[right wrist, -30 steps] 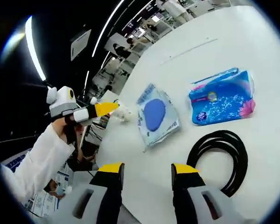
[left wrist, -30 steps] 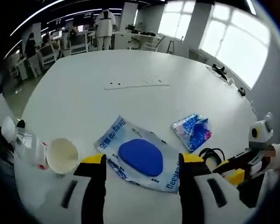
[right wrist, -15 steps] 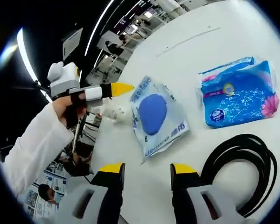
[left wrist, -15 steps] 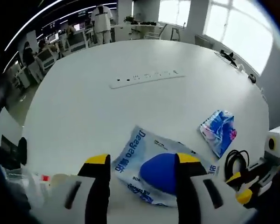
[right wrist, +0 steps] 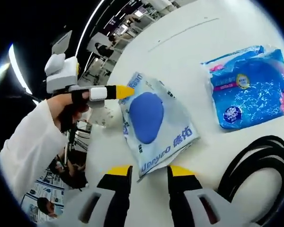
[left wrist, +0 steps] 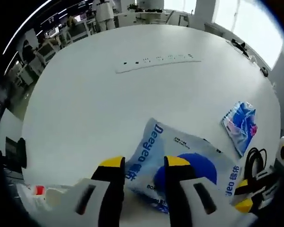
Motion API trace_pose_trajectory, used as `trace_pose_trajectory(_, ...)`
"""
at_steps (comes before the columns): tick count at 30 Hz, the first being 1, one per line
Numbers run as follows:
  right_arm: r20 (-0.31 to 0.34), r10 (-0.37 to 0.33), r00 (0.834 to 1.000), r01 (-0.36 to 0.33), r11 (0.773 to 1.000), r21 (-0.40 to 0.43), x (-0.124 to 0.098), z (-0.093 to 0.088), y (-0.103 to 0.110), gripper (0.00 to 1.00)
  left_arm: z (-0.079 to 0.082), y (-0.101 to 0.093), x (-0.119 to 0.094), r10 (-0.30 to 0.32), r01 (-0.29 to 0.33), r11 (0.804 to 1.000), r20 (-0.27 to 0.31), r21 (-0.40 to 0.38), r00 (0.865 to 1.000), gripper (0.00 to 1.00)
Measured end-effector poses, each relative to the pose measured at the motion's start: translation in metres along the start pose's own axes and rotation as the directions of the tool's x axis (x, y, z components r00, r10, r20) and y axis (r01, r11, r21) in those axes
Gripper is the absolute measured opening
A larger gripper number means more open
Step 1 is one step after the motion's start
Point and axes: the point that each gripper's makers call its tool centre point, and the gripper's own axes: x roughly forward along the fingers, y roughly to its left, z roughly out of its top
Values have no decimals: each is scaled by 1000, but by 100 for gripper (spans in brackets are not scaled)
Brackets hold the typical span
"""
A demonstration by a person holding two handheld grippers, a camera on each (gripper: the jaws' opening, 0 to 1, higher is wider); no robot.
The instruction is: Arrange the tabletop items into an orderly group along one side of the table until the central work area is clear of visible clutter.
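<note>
A white and blue Deeyeo package [left wrist: 180, 156] with a blue oval lies on the white round table [left wrist: 109, 99]. My left gripper [left wrist: 144, 163] stands open, its yellow-tipped jaws on either side of the package's near edge. In the right gripper view the same package [right wrist: 154, 120] lies flat, and the left gripper [right wrist: 123, 91], held by a hand in a white sleeve, meets its far corner. My right gripper [right wrist: 149, 171] is open with the package's near corner between its jaws. It also shows at the lower right of the left gripper view [left wrist: 245, 196].
A blue tissue pack [right wrist: 248, 90] [left wrist: 240, 126] lies to the right of the package. A black cable coil [right wrist: 262, 170] [left wrist: 254, 158] sits beside it. A white power strip [left wrist: 156, 62] lies across the far table. A clear bottle [left wrist: 38, 191] lies at the left edge.
Both grippers have come in onto the package from opposite sides. The jaws of each now stand closer together. The cup and bottle have slid toward the left view's lower edge.
</note>
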Motion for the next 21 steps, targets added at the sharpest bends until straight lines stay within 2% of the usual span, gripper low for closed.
trace_pose_trajectory(4, -9, -21, 1000, 20, 1000, -17, 2, -2, -4, 21, 2, 4, -1, 10, -10, 1000, 17, -15, 1000, 8)
trace_pose_trajectory(5, -10, 2, 1000, -2, 1000, 14, 3, -3, -2, 19, 2, 4, -2, 9, -9, 1000, 15, -13, 1000, 4)
trace_pose_trajectory(6, -11, 16, 1000, -15, 999, 31, 3, -3, 0, 8, 0, 2, -3, 6, -6, 999, 8, -32, 1000, 3)
trace_pose_trajectory(7, -22, 55, 998, -53, 995, 86, 0, -5, 4, 2, -1, 2, -4, 4, -4, 999, 5, -44, 1000, 1)
trace_pose_trajectory(11, 13, 16, 1000, -16, 999, 45, -8, 0, -5, 0, -6, -1, -11, 6, -7, 998, -10, -67, 1000, 0)
trace_pose_trajectory(13, 26, 12, 1000, -13, 998, 58, -13, 4, -6, 0, -7, -2, -17, 11, -11, 996, -4, -90, 1000, 0)
trace_pose_trajectory(18, 63, 33, 997, -36, 998, 49, -30, 17, -2, 0, 8, -7, -44, -3, 16, 990, 88, -139, 996, 0)
trace_pose_trajectory(19, 71, 38, 997, -42, 997, 58, -32, 19, -1, 0, 10, -7, -51, -1, 16, 990, 107, -143, 994, 0)
trace_pose_trajectory(20, 91, 92, 992, -104, 986, 130, -39, 25, 8, 0, 12, -7, -61, 10, 10, 988, 129, -154, 992, 0)
trace_pose_trajectory(21, 99, 98, 990, -111, 985, 134, -41, 26, 9, 0, 13, -6, -67, 17, 8, 985, 146, -170, 989, 0)
